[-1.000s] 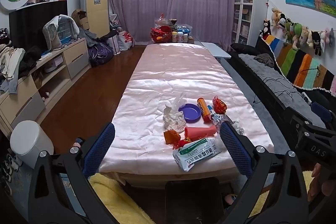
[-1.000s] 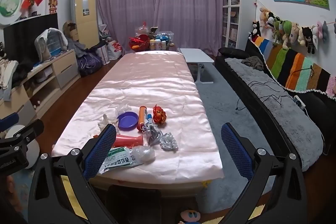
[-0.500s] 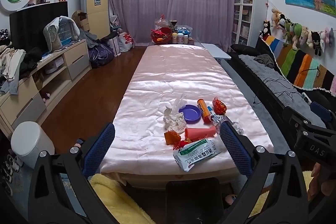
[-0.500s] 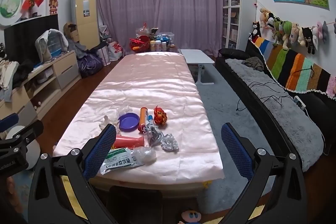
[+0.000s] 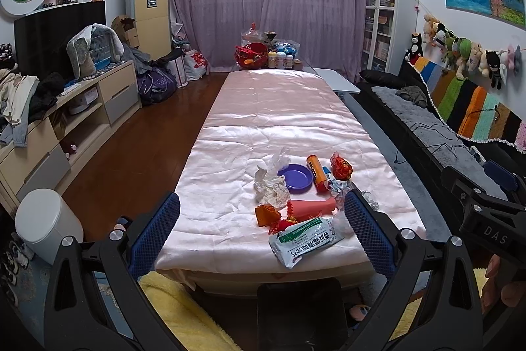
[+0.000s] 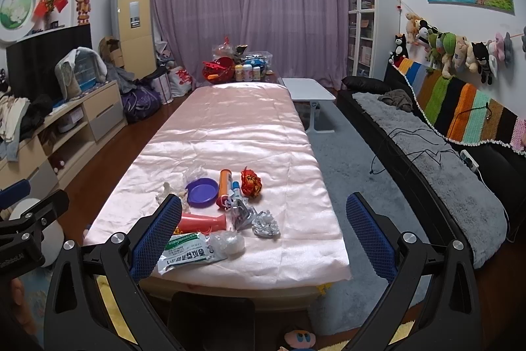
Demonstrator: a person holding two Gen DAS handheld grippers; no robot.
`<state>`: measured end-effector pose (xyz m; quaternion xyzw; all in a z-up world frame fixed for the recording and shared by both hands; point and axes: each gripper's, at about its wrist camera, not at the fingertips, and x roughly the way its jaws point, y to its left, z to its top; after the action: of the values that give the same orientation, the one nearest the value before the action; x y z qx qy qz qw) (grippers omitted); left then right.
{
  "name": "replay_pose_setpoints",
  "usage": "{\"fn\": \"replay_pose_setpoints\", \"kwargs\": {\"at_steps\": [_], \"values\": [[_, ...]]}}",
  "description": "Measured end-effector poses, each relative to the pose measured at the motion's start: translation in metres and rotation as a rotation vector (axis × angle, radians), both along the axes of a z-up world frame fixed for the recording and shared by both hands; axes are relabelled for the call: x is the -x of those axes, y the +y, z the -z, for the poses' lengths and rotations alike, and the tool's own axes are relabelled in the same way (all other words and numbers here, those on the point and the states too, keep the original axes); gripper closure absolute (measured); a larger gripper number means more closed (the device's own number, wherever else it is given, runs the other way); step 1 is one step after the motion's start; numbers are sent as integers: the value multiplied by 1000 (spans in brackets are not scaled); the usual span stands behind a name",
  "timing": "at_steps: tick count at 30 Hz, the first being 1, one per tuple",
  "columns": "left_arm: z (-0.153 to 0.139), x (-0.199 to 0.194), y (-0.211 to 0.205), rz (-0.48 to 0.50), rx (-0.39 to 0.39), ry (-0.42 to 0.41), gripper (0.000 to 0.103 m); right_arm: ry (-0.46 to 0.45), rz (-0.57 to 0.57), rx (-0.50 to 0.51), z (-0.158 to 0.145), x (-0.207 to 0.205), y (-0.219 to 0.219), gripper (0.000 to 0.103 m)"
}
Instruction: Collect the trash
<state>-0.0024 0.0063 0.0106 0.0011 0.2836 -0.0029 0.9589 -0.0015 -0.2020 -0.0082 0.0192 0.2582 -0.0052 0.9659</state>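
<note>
Trash lies in a cluster at the near end of the long pink-covered table point(image 5: 282, 107). It includes a green-and-white packet point(image 5: 304, 239) point(image 6: 187, 252), a coral tube point(image 5: 310, 208) point(image 6: 202, 222), a purple lid point(image 5: 296, 178) point(image 6: 202, 191), crumpled white tissue point(image 5: 271, 185), an orange tube point(image 5: 314, 168) point(image 6: 224, 181), a red wrapper ball point(image 5: 342, 166) point(image 6: 251, 182) and crumpled foil point(image 6: 265, 223). My left gripper point(image 5: 261, 229) hangs open short of the table, empty. My right gripper point(image 6: 263, 227) is open and empty too, above the table's near edge.
A white lidded bin point(image 5: 47, 227) stands on the wood floor to the left. A TV cabinet point(image 5: 65, 120) lines the left wall, a black sofa point(image 6: 427, 160) the right. Bottles and a red basket point(image 5: 251, 55) crowd the table's far end. A small white side table point(image 6: 307, 91) stands beside it.
Both views have crept slightly closer to the table. Both grippers stay open and empty; nothing on the table has moved.
</note>
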Motion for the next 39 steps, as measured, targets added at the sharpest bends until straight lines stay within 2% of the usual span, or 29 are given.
{"fn": "replay_pose_setpoints", "kwargs": {"at_steps": [34, 39], "values": [[1, 1, -3, 0, -1, -3, 8, -6, -1, -7, 0, -1, -5, 3], [-8, 0, -7, -12, 2, -3, 8, -24, 14, -19, -5, -2, -15, 3]]}}
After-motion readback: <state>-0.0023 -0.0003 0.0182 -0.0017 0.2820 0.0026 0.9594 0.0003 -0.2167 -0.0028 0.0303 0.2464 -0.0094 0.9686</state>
